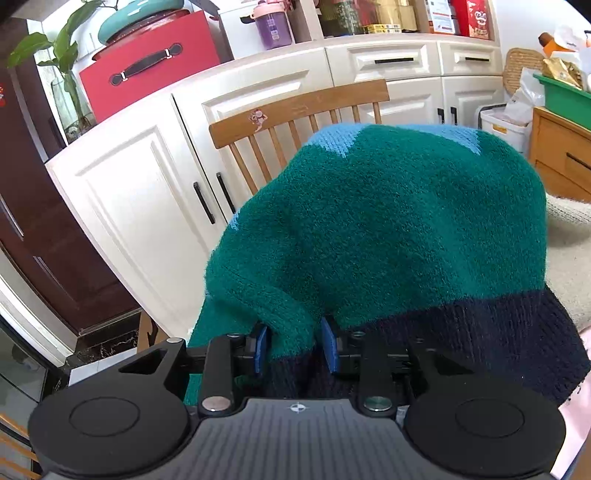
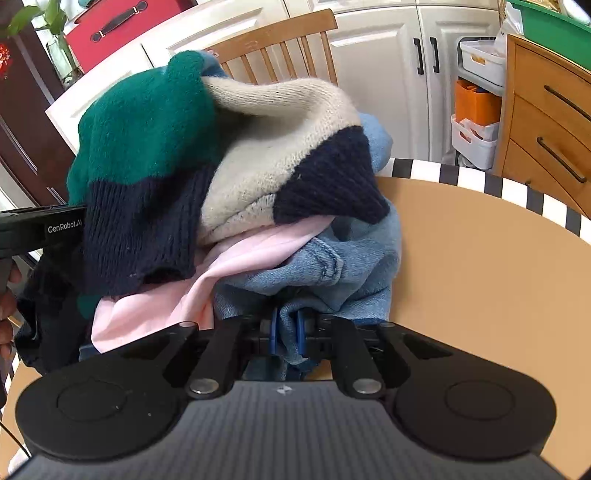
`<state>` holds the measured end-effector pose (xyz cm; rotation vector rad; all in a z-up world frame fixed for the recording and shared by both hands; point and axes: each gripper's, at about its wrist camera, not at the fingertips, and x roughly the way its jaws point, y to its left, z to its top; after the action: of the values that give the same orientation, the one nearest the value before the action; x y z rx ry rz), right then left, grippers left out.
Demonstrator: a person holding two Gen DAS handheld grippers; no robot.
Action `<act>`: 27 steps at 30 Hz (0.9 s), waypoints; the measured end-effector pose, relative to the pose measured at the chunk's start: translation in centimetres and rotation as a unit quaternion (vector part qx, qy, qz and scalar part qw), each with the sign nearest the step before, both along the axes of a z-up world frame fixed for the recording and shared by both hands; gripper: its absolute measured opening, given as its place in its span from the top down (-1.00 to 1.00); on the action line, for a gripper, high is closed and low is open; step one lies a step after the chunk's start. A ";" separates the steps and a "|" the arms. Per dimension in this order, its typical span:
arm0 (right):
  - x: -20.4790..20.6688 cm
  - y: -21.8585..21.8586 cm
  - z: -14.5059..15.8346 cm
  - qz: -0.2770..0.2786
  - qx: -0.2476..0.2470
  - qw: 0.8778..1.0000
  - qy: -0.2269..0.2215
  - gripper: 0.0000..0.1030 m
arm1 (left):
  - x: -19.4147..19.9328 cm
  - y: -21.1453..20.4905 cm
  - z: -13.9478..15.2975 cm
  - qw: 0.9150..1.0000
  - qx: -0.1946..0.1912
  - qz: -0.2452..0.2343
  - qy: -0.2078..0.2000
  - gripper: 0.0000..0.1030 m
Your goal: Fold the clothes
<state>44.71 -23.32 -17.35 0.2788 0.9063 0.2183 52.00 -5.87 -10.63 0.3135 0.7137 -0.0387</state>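
Observation:
A pile of clothes lies on a round tan table (image 2: 480, 258). On top is a knit sweater (image 1: 388, 229) in green, cream and navy; it also shows in the right wrist view (image 2: 147, 140). Under it lie a pink garment (image 2: 155, 302) and a blue denim garment (image 2: 351, 266). My left gripper (image 1: 295, 349) is shut on a fold of the sweater near its navy hem. My right gripper (image 2: 286, 332) is shut on a bunch of the denim at the pile's near edge. The left gripper's body (image 2: 40, 229) shows at the left of the right wrist view.
A wooden chair (image 1: 295, 110) stands behind the pile, against white cabinets (image 1: 147, 184). A wooden drawer unit (image 2: 546, 122) with a green bin (image 2: 554, 26) stands at the right. A striped cloth (image 2: 517, 188) edges the table. A red case (image 1: 147, 66) sits on the counter.

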 end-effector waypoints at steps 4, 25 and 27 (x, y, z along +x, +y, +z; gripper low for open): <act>-1.5 -1.0 0.6 0.001 0.004 1.000 0.005 0.76 | -1.1 0.4 0.2 1.000 0.002 0.017 -0.014 0.06; -28.4 -6.0 8.9 0.152 -0.124 0.976 -0.099 -0.07 | -38.5 13.0 2.8 0.993 -0.076 -0.001 0.094 -0.59; -29.5 -6.1 9.4 0.144 -0.117 0.978 -0.096 -0.08 | -40.5 13.1 2.6 0.990 -0.102 0.007 0.101 -0.45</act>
<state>15.17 -29.40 -7.94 -0.0926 0.7685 0.3966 11.52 7.26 -8.00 0.1095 0.9060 -0.1303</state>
